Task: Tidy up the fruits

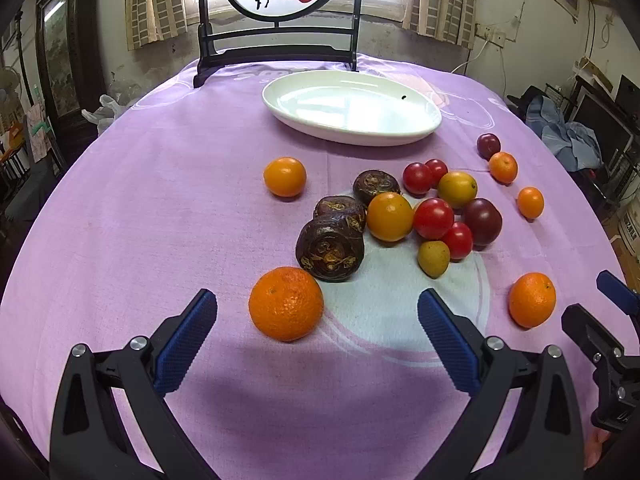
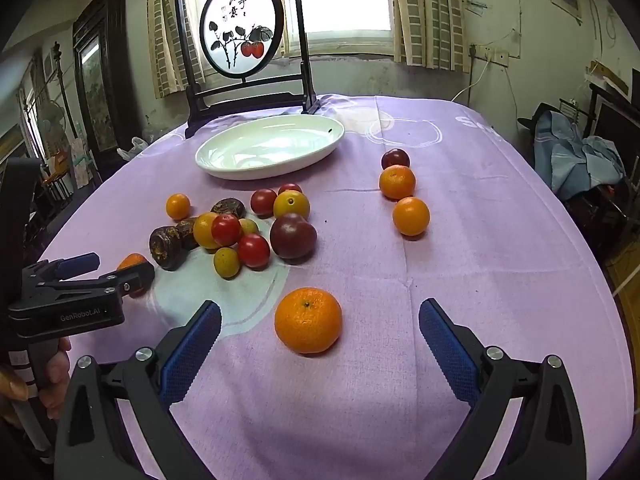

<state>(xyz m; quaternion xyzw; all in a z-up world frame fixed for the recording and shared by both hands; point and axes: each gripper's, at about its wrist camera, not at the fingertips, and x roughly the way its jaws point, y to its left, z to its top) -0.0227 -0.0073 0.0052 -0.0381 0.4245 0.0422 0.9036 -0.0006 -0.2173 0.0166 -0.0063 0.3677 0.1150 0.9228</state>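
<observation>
A white oval plate (image 1: 360,140) (image 2: 264,174) lies empty at the back of the purple cloth. In front of it is a heap of dark water chestnuts (image 1: 330,248), red cherry tomatoes (image 1: 433,218), small oranges (image 1: 389,216) and a dark purple tomato (image 2: 293,236). My left gripper (image 1: 316,298) (image 2: 110,266) is open just above the cloth, a mandarin (image 1: 286,304) lying loose between its fingers, nearer the left one. My right gripper (image 2: 320,308) (image 1: 600,304) is open too, with a second mandarin (image 2: 308,320) (image 1: 532,300) untouched between its fingers.
Stray oranges (image 2: 411,216) and a dark tomato (image 2: 395,159) lie right of the heap; one small orange (image 1: 285,177) lies left. A framed round painted screen (image 2: 240,26) stands behind the plate. A hand (image 2: 56,368) holds the left gripper's handle.
</observation>
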